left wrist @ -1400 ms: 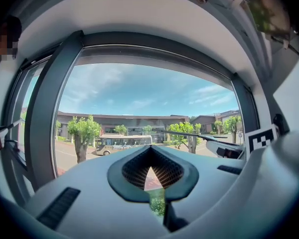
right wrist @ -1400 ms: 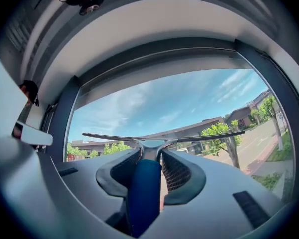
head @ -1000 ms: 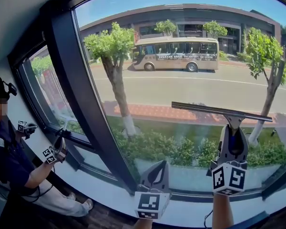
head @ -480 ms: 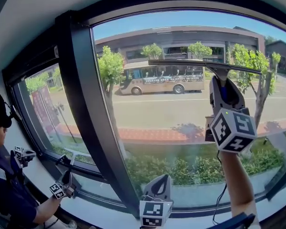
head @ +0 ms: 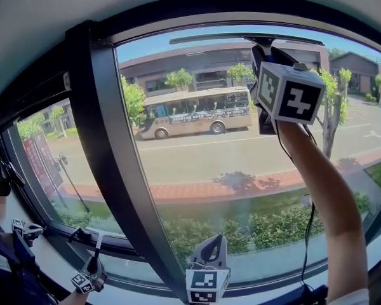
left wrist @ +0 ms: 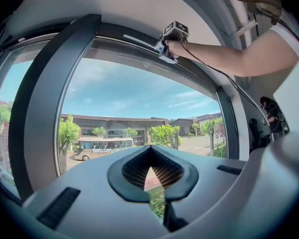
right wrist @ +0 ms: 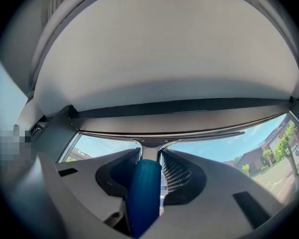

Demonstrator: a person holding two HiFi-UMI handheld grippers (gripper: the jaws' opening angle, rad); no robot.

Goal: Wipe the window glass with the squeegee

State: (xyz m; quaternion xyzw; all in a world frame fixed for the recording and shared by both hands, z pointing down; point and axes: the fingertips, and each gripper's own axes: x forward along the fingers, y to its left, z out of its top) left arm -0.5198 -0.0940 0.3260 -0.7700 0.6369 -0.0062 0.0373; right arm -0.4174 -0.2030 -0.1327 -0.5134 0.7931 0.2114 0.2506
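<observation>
Two tools show: the left tool (head: pixel 206 254), jaws together and empty, hangs low, while the right tool (head: pixel 265 51) clamps the handle of the squeegee (head: pixel 241 39), blade at the top edge of the window glass (head: pixel 203 161), so a steady, full-width downward pull likely follows; blade-to-glass contact cannot be confirmed.

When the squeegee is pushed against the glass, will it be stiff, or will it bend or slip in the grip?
The squeegee is probably stiff: its long blade looks straight. Its round blue handle might twist in the right hand-held gripper.
</observation>
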